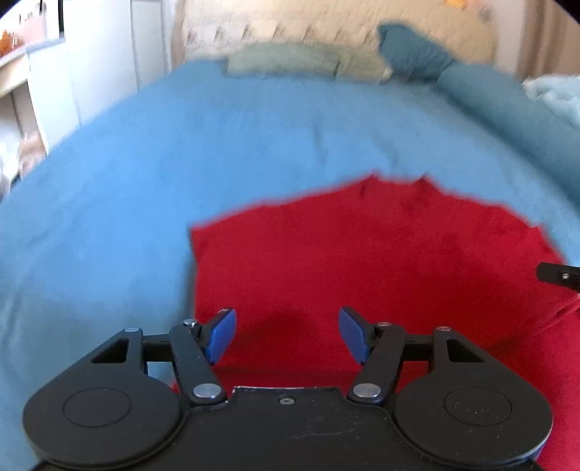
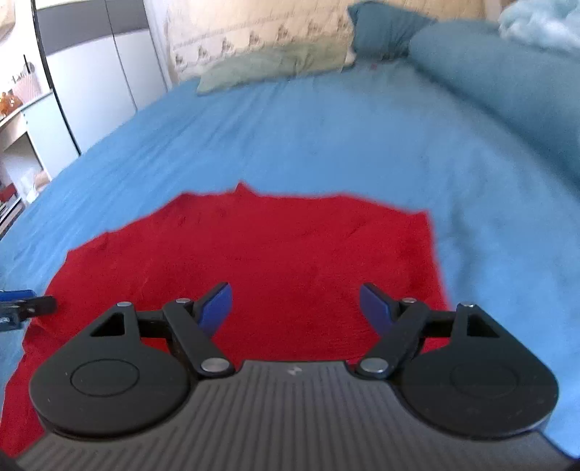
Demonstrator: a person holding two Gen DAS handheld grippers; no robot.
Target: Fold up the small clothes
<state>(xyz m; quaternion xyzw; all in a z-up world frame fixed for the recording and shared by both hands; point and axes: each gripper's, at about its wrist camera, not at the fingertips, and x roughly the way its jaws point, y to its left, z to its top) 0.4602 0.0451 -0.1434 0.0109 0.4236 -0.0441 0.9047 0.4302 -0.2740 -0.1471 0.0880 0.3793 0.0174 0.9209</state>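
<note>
**Red garment flat on blue bed**

While both grippers hang over it, the red garment lies spread on the blue sheet. Left gripper and right gripper are spread wide, holding nothing. Green pillow and teal pillow sit well beyond, by the wall.

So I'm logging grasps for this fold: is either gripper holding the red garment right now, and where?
Nothing is held. The left gripper and right gripper are both open above the red garment, which lies on the blue bed sheet.
</note>
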